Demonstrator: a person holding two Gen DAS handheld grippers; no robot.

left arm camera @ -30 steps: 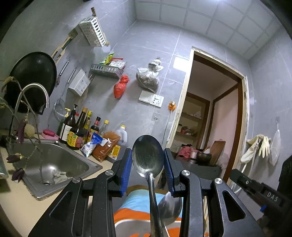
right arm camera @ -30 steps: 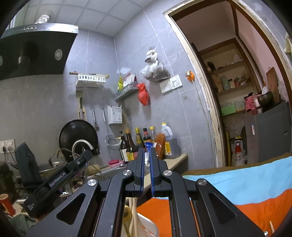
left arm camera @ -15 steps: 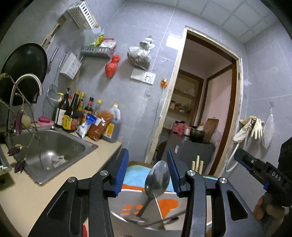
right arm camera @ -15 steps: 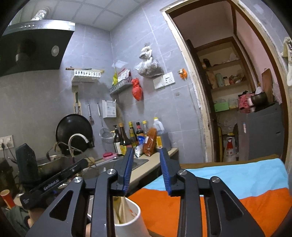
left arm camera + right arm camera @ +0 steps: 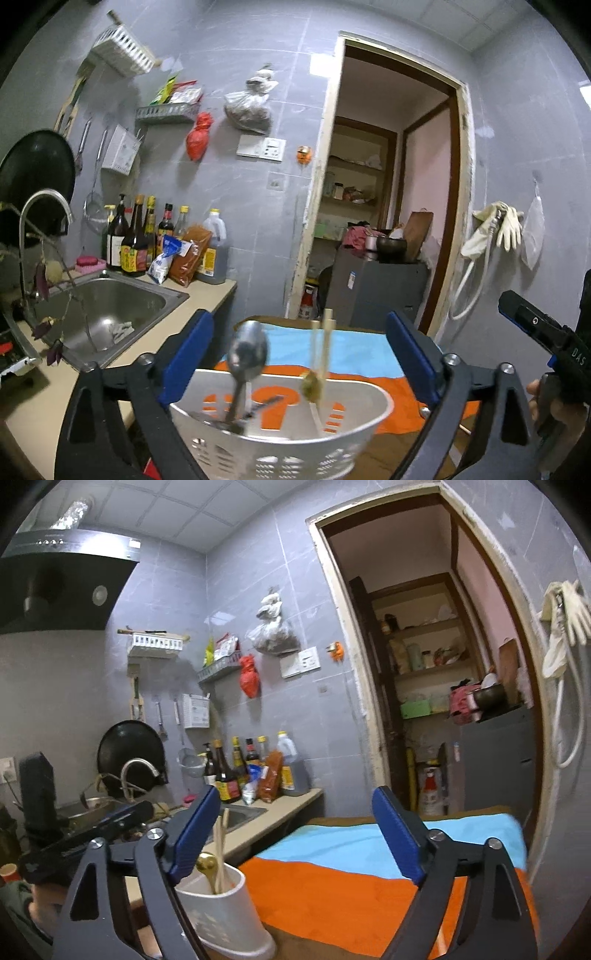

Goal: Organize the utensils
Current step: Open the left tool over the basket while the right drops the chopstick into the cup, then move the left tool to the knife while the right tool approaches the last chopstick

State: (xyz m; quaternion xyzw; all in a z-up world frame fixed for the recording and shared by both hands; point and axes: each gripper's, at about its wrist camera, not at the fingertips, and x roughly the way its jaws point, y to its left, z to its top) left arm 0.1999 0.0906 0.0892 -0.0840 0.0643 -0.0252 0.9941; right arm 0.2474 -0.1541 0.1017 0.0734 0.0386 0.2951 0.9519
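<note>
A white perforated utensil holder [image 5: 284, 439] stands on the orange and blue cloth [image 5: 354, 354], right in front of my left gripper [image 5: 299, 354]. In it stand a steel spoon [image 5: 246, 354], a pair of wooden chopsticks [image 5: 322, 347] and a small gold spoon [image 5: 310, 384]. My left gripper is wide open and empty above the holder. My right gripper [image 5: 291, 838] is wide open and empty too; the holder [image 5: 221, 915] sits at its lower left with the chopsticks [image 5: 221, 849] and gold spoon [image 5: 207, 866] sticking out.
A steel sink [image 5: 99, 310] with a tap is set in the beige counter [image 5: 203, 295] on the left. Sauce bottles [image 5: 147, 240] stand along the wall. An open doorway [image 5: 384, 206] is behind the cloth-covered table. The right gripper's body [image 5: 543, 332] shows at right.
My left gripper has let go of the steel spoon and opened wide; the spoon now stands in the holder. My right gripper has opened from shut to wide open.
</note>
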